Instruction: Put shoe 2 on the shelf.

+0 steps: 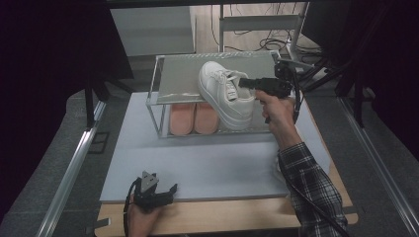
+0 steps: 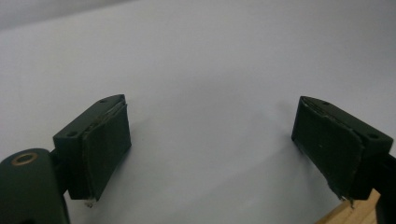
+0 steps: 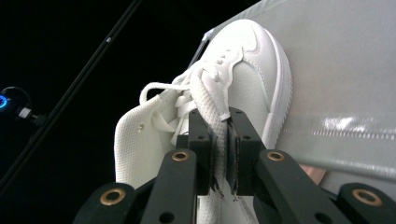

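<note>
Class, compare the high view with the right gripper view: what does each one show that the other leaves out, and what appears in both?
High view alone: the pink slippers on the rack's lower level, the left tool resting open near the table's front edge, and the person's checked sleeve.

Right gripper view alone: exactly where the right tool grips, its pads shut on the shoe's tongue.

Both: the white sneaker on the rack's top shelf.

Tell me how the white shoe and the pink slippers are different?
The white shoe is on the top shelf of the rack; the pink slippers sit on the shelf below. The shoe has laces and is clamped in the right gripper; the slippers show no laces and nothing touches them. The shoe is one, the slippers are a pair. Both are footwear on one rack.
</note>
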Demonstrator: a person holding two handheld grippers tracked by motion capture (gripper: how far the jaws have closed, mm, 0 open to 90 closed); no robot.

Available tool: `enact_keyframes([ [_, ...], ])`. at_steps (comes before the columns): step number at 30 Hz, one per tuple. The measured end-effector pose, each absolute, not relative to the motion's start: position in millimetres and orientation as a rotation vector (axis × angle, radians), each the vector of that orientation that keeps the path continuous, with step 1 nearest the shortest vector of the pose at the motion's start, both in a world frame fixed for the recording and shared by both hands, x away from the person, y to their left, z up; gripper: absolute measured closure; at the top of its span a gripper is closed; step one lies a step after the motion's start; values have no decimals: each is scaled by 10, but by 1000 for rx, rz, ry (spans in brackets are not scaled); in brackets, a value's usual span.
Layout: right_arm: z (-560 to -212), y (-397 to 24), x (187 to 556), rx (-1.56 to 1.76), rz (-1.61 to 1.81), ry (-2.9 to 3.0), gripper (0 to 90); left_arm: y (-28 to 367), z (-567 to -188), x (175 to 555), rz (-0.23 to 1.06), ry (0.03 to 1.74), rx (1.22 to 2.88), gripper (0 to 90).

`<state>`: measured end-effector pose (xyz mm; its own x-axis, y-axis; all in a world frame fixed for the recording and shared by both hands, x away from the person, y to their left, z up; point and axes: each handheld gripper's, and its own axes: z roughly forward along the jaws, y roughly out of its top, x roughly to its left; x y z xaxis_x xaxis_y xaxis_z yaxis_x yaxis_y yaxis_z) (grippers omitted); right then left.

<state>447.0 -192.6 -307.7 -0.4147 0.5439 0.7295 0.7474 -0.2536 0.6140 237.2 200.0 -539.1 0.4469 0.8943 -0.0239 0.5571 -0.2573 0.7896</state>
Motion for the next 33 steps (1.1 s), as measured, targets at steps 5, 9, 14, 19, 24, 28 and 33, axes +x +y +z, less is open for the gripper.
enact_keyframes([
  [5, -3070, -1881, 4565, -1624, -1750, -1796, 818, 2001, -5391, 2372, 567, 1218, 1944, 115],
  [9, -3066, -1843, 4638, -1650, -1754, -1787, 818, 2000, -5391, 2372, 567, 1218, 1944, 115],
  [14, -3047, -1778, 4736, -1689, -1765, -1783, 818, 2000, -5391, 2372, 566, 1218, 1944, 115],
  [19, -3037, -1697, 4835, -1729, -1775, -1782, 818, 2001, -5391, 2372, 567, 1218, 1945, 115],
  [24, -3056, -1608, 4931, -1766, -1780, -1764, 818, 2001, -5391, 2372, 566, 1217, 1946, 115],
  [28, -3088, -1534, 5008, -1799, -1783, -1744, 818, 2000, -5391, 2372, 566, 1218, 1944, 115],
  [33, -3091, -1444, 5101, -1843, -1795, -1739, 818, 1999, -5392, 2372, 565, 1218, 1942, 115],
])
